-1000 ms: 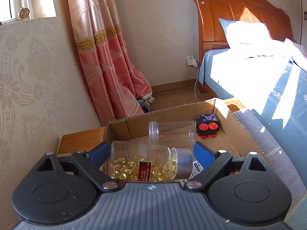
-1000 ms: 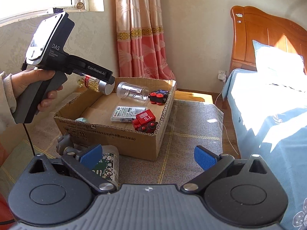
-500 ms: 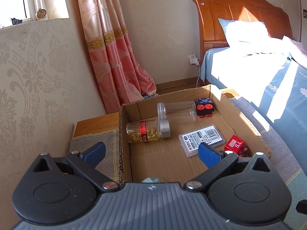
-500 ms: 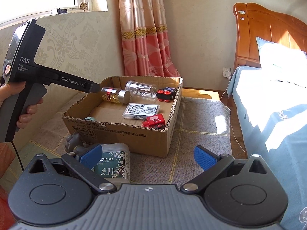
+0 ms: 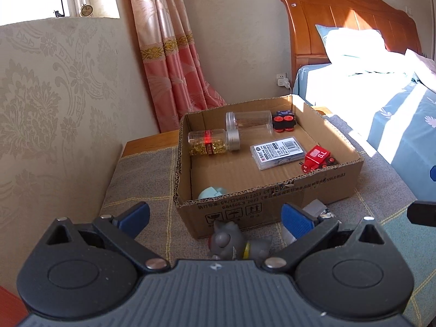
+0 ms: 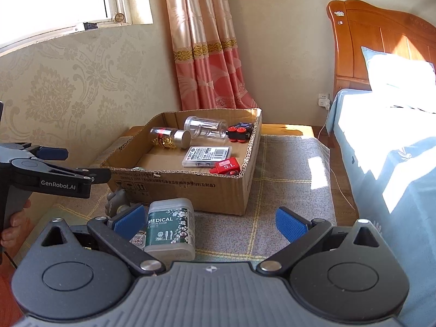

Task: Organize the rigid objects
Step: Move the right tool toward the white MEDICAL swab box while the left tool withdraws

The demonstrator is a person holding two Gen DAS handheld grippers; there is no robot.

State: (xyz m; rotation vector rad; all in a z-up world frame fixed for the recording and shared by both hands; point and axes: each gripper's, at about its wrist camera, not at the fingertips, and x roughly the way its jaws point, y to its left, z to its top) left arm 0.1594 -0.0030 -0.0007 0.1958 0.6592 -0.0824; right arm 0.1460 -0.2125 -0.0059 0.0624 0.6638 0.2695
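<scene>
In the left wrist view, the left gripper (image 5: 215, 216) is released, its blue pads wide apart with nothing pressed between them, low before the shallow brown cardboard box (image 5: 272, 199). The clear pill bottle with yellow capsules and a silver cap (image 5: 212, 144) lies on its side inside the box, near its far left corner. A grey toy animal figure (image 5: 231, 244) stands just before the box.

In the right wrist view, the right gripper (image 6: 209, 222) is also released. A white plastic cotton swab container (image 6: 170, 227) stands just before the box (image 6: 179, 188), beside the left pad.
</scene>
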